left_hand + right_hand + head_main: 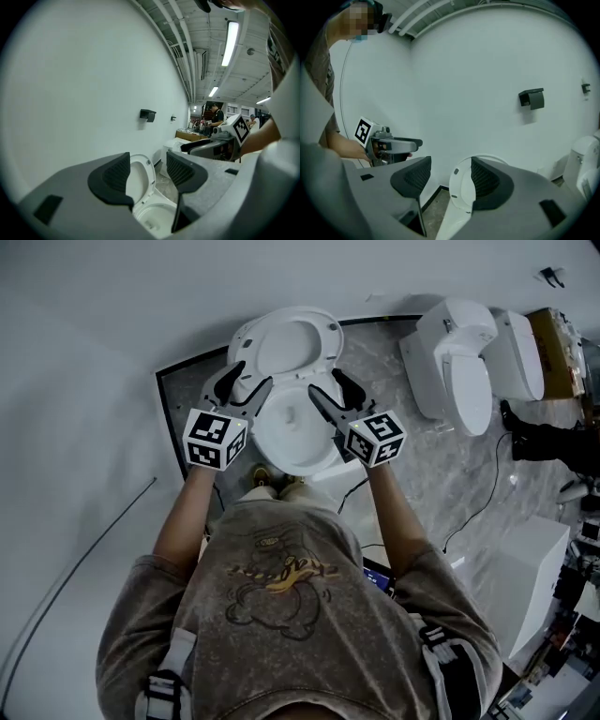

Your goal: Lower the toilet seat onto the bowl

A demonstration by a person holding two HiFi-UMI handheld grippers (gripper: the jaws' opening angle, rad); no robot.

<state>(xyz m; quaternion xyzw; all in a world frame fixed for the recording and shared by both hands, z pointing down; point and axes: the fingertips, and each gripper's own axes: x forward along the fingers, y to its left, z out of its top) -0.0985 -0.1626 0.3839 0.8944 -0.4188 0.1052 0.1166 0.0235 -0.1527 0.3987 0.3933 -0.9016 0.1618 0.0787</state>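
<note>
**State.** The seat (330, 337) stands upright at the far side, against the wall (112, 324), above the open bowl (291, 432). The left gripper (248, 381) is released, with its jaws spread and nothing between them. The right gripper (324, 382) is likewise released and empty. Both hover over the bowl, just near of the seat. The seat has not yet been lowered.

**Risks (judgement).**
- A smooth, curved seat rim offers little purchase. A shallow pinch could slip, and the seat would drop hard onto the bowl.
- A push from one side only could twist the seat on its hinge.
- The grippers are close together and could collide as they converge on the rim.
- A cable (473, 507) trails across the floor to the right, which is a trip hazard if the person steps that way.

**Views compared.**
- The head view alone shows both grippers against the bowl, and spare toilets (459, 362) to the right.
- The left gripper view looks through its jaws into the seat opening. It also shows a black holder (147, 115) on the wall and a person far off.
- The right gripper view shows the seat edge-on and the left gripper from the side.
</note>
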